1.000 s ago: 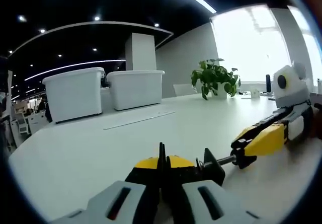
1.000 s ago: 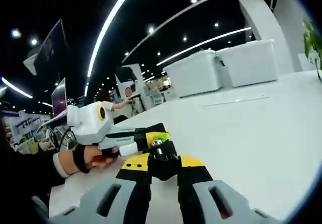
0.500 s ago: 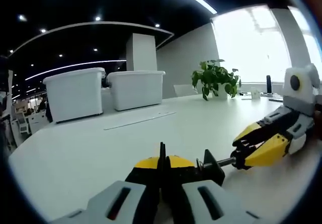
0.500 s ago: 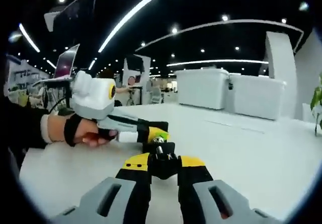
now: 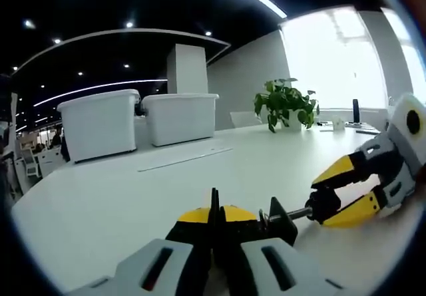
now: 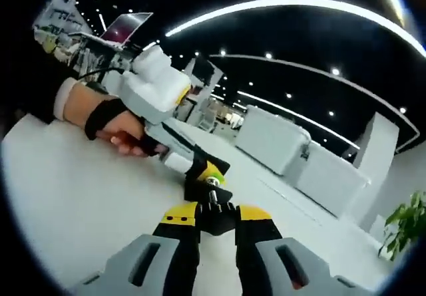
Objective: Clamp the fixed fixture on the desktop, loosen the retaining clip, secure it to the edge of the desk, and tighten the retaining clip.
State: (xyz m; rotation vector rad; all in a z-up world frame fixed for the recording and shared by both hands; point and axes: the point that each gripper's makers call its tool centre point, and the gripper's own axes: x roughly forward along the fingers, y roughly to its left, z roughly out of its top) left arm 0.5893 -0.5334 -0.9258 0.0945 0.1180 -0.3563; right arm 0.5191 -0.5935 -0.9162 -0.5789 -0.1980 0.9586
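Ahead of your left gripper and off to its left, two white storage bins (image 5: 136,122) are sitting side by side, with a potted plant (image 5: 285,103) standing further right before a bright window (image 5: 333,60), and ceiling light strips (image 6: 293,6) are glowing overhead

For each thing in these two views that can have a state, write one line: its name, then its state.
Left tool: shut on the fixture body.
Right tool: shut on the retaining clip knob.
Fixture: resting on the desk, screw rod pointing toward the right tool.
Two white bins: lids on, side by side.
Potted plant: upright.
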